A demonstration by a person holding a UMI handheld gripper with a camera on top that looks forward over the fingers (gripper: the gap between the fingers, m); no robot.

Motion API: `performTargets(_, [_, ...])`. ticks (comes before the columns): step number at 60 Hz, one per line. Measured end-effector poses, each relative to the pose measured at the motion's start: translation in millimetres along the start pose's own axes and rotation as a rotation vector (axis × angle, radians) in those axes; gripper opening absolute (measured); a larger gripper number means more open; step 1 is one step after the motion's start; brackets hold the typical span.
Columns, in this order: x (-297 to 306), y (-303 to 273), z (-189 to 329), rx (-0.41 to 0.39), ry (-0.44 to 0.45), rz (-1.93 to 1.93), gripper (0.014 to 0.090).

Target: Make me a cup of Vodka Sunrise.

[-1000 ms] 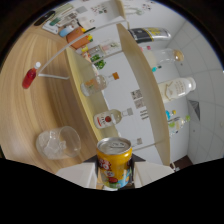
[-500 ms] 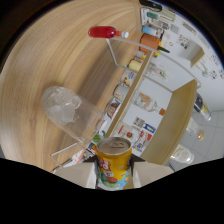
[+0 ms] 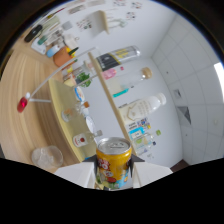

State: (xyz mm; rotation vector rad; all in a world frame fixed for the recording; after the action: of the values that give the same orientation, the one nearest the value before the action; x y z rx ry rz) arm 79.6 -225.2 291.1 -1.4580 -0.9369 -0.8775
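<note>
View swung since earlier frame: wooden counter (image 3: 20, 135) now off to side, shelf (image 3: 107, 95) with bottles (image 3: 120, 57) ahead. My gripper (image 3: 114, 172) clamps yellow can (image 3: 114, 162), both fingers pressing. Clear plastic cup (image 3: 46, 157) beside fingers on counter; red-tipped stirrer (image 3: 24, 102) beyond it.

Wooden counter (image 3: 20, 145) runs alongside wooden shelf unit (image 3: 102, 85) set against white tiled wall (image 3: 190, 75). Red-ended tool on white stick (image 3: 26, 101) lies on counter. Orange pot (image 3: 62, 56) stands at shelf's far end, small items crowded beside it, too blurred to tell apart. Dark flat object (image 3: 33, 33) rests beyond pot.
</note>
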Motion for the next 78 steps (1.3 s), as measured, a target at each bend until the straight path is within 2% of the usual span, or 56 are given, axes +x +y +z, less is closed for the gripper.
performTargets(10, [51.9, 15.9, -18.7, 0.058, 0.012, 0.623, 0.0515])
performTargets(18, [58.2, 68.0, -22.3, 0.033, 0.000, 0.927, 0.0513])
performTargets(25, [37.0, 126.7, -15.7, -0.029, 0.000, 1.054, 0.0512])
performTargets(39, [-31.3, 220.0, 13.5, -0.174, -0.035, 1.191, 0.0512])
performTargets(54, [-105.7, 264.5, 29.2, -0.298, -0.134, 1.258, 0.0512])
performTargets(68, [-144.9, 273.7, 36.0, -0.357, -0.208, 1.252, 0.0513])
performTargets(78, [-144.3, 273.6, 38.3, -0.355, -0.195, 1.230, 0.0522])
